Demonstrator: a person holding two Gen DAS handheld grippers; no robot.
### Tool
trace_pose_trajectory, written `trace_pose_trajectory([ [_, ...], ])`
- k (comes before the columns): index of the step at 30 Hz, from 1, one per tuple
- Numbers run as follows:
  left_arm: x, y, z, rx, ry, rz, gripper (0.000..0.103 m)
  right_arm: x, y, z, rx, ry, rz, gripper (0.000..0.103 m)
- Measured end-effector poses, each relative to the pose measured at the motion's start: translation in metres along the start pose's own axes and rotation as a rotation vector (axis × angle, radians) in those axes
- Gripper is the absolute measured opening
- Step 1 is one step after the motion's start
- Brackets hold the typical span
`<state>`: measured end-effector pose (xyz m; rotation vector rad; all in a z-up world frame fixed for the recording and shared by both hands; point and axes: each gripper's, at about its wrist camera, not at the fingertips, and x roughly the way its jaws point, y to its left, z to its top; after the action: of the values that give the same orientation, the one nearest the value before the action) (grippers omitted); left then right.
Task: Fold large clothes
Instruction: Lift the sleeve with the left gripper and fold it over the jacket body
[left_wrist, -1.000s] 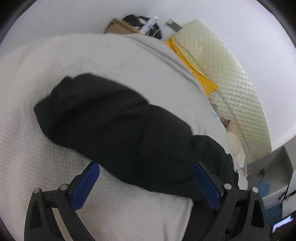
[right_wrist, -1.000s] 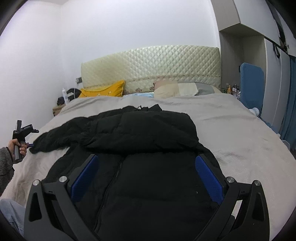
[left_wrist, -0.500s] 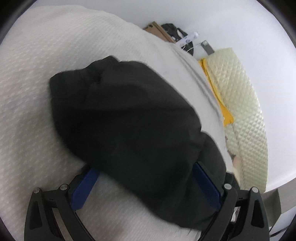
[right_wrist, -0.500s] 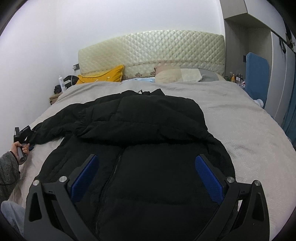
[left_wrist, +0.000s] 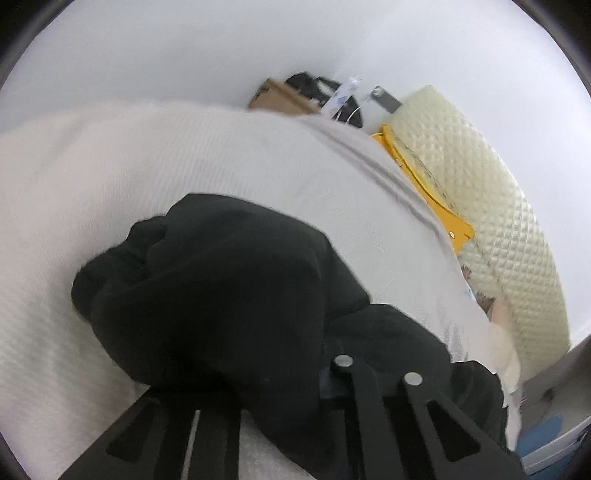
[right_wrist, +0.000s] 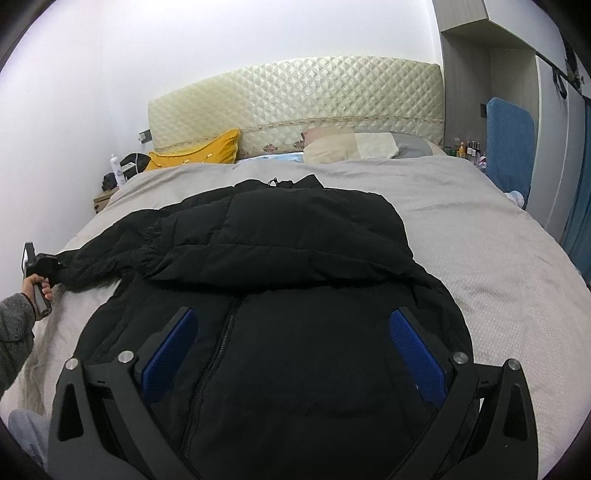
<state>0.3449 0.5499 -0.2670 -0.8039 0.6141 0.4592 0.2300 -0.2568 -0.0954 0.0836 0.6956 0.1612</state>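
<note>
Item: black puffer jacket (right_wrist: 280, 280), one, laid front-up on the bed (right_wrist: 498, 258), zip facing us. We recorded its long axis running from the near edge of the bed toward the quilted headboard (right_wrist: 295, 99), collar at the far end, hem nearest the right hand-held gripper (right_wrist: 291, 350). One sleeve lay folded across the chest; we judged this a first fold already made.

Item: left sleeve (left_wrist: 207, 288), stretched out toward the left edge of the bed, its cuff pointing away from the body of the jacket. We noted the left hand-held gripper (left_wrist: 295, 391) with its jaws brought together and clamped on the sleeve's end, black fabric bunched over the fingers. We took this hold as meant for carrying the sleeve across the chest to match the other.

Item: right hand-held gripper, jaws standing wide apart above the lower front of the jacket, nothing between its blue pads (right_wrist: 168, 354). We judged it poised to pin or take the hem.

Item: yellow pillow (right_wrist: 199, 153), far left, against the headboard, well apart from the jacket.
</note>
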Motion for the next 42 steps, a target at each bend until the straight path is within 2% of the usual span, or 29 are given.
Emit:
trace_pose_trajectory([
  [7, -0.08, -0.061, 0.007, 0.116, -0.089, 0.014, 0.01, -0.018, -0.004, 0.0, -0.013, -0.045, 0.009, 0.103],
  [11, -0.113, -0.106, 0.012, 0.184, -0.062, 0.013, 0.01, -0.029, -0.005, -0.001, -0.04, -0.07, 0.017, 0.103],
  [16, -0.161, -0.172, 0.016, 0.245, -0.098, -0.036, 0.01, -0.044, -0.011, 0.001, -0.045, -0.098, 0.009, 0.103],
  [18, -0.174, -0.195, 0.012, 0.263, -0.112, -0.07, 0.01, -0.051, -0.015, 0.003, -0.034, -0.114, 0.007, 0.103],
  [21, -0.184, -0.234, 0.005, 0.28, -0.107, -0.074, 0.01, -0.063, -0.02, 0.002, -0.018, -0.146, 0.004, 0.103],
  [28, -0.225, -0.333, -0.044, 0.467, -0.144, -0.117, 0.01, -0.08, -0.026, -0.004, -0.025, -0.177, -0.014, 0.103],
  [32, -0.245, -0.384, -0.078, 0.553, -0.144, -0.175, 0.01, -0.08, -0.031, 0.001, -0.014, -0.174, -0.012, 0.103],
  [34, -0.249, -0.412, -0.098, 0.64, -0.151, -0.166, 0.01, -0.082, -0.034, 0.004, -0.011, -0.178, -0.008, 0.103],
  [36, -0.25, -0.438, -0.119, 0.7, -0.139, -0.171, 0.01, -0.081, -0.039, 0.01, 0.004, -0.169, 0.001, 0.103],
  [39, -0.253, -0.479, -0.161, 0.747, -0.101, -0.235, 0.01, -0.079, -0.052, 0.02, 0.032, -0.162, -0.017, 0.103],
  [42, -0.247, -0.511, -0.198, 0.783, -0.054, -0.294, 0.01, -0.077, -0.068, 0.024, 0.06, -0.195, -0.052, 0.103],
])
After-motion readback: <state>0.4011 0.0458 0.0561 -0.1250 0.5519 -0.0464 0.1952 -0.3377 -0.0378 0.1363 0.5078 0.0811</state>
